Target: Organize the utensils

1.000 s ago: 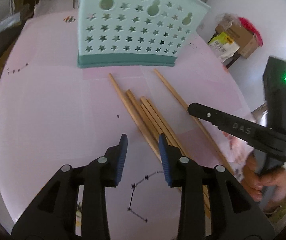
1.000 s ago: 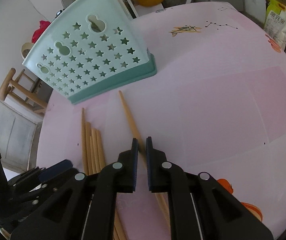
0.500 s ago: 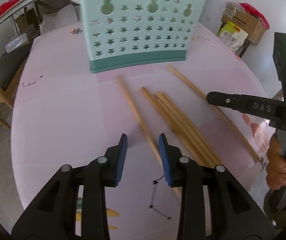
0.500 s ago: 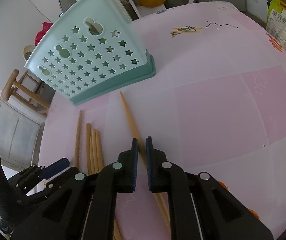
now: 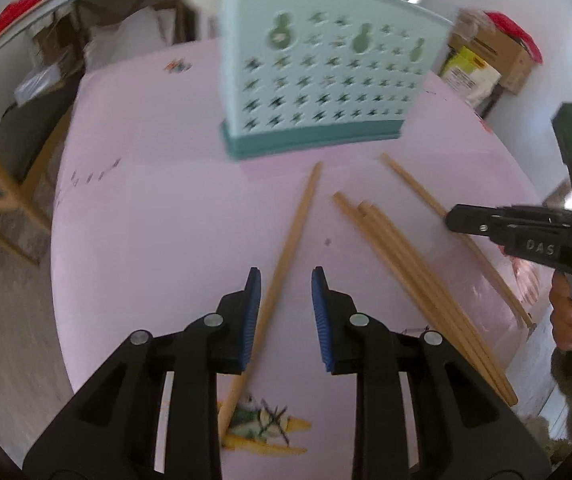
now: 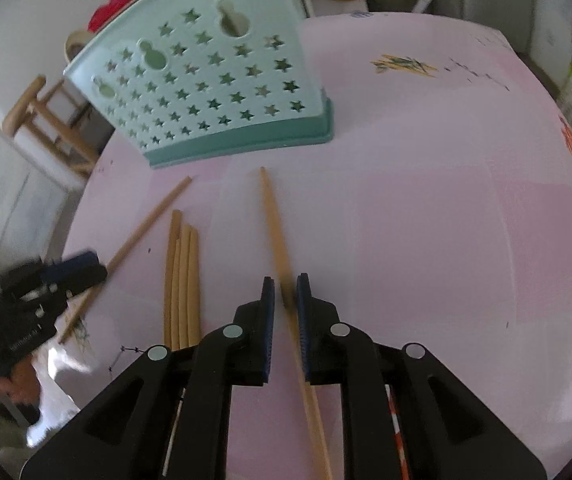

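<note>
Chopstick (image 5: pixel 290 236) between open pads of left tool (image 5: pixel 286 280), long axis running fwd toward caddy (image 5: pixel 317 84); not gripped. Right tool (image 6: pixel 285 292) narrow, straddling another stick (image 6: pixel 276 224) on surface (image 6: pixel 425 240), similarly aligned. Bundle (image 5: pixel 413 280) lies between.

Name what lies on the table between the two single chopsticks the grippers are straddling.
A bundle of four chopsticks lies between the left one and the right one, seen in the right wrist view.

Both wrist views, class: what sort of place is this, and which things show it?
Probably a dining corner at home: a round table under a pink printed cloth, a mint star-holed utensil holder with loose wooden chopsticks before it, and a wooden chair alongside.
</note>
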### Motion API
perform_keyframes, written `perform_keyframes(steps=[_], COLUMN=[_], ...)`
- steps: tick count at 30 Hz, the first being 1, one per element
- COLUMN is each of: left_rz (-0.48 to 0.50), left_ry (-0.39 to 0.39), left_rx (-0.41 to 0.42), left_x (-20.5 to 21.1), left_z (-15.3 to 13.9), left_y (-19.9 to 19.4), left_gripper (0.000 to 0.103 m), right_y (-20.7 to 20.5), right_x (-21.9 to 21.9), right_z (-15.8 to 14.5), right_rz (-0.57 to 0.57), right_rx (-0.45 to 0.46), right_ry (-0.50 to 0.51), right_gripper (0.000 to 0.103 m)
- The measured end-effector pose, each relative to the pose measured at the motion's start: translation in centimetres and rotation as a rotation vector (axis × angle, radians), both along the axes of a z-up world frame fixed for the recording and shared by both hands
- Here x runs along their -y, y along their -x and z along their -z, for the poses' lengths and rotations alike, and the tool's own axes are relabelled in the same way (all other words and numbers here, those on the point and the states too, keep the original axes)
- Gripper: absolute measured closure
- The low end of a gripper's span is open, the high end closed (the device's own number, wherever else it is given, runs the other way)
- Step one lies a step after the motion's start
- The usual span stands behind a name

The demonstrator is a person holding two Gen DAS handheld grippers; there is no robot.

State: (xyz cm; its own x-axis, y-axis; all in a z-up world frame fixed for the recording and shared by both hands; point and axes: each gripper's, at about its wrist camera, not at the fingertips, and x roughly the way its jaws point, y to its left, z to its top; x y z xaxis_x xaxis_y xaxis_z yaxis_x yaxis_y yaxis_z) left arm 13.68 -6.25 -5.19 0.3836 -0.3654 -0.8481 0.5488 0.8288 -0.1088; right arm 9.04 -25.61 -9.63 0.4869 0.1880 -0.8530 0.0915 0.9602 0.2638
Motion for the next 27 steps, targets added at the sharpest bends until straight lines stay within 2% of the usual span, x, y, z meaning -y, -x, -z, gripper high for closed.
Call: perform_keyframes(steps=[4,12,15,18,20,23,27], left_rz=[0.063,0.121,0.119,0.106,0.101,0.079,0.054], left_ry=[-0.086,-0.159,-0.146,-0.143,-0.134,-0.093,-0.045], left_rx=[0.008,0.020,0.012,0.026,0.028,0.019,0.070], left_x=[2.9,5.8,6.2,6.3,6.2,5.6,4.2], left_z=[0.3,1.0,1.1,1.2,1.2,0.6,-1.9], left_y=[-1.3,-4.1,-5.0,-5.5,-5.6,-6.3,-6.0], left_gripper=[0.079,0.080,0.085,0.098,0.099,0.099,0.099], right_y=[-1.6,-5.3,-6.6,-7.3,-7.4,-7.8,-7.3], right_x=[-0.8,-1.9,-2.1,-1.9,-1.7,-0.4,0.8], right_z=[-0.3,-0.7,-0.7,-0.8,-0.8,-0.7,-1.5], right_rz=[-0.054,-0.120,-0.128,-0.123,-0.119,-0.098,-0.065], right_rx=[-0.022,-0.044,-0.043,-0.034,-0.027,-0.030,0.007], right_ry=[0.042,0.112,0.115,0.106,0.100,0.034,0.006], right_gripper=[0.086,0.086,0.086,0.091,0.095,0.097,0.097])
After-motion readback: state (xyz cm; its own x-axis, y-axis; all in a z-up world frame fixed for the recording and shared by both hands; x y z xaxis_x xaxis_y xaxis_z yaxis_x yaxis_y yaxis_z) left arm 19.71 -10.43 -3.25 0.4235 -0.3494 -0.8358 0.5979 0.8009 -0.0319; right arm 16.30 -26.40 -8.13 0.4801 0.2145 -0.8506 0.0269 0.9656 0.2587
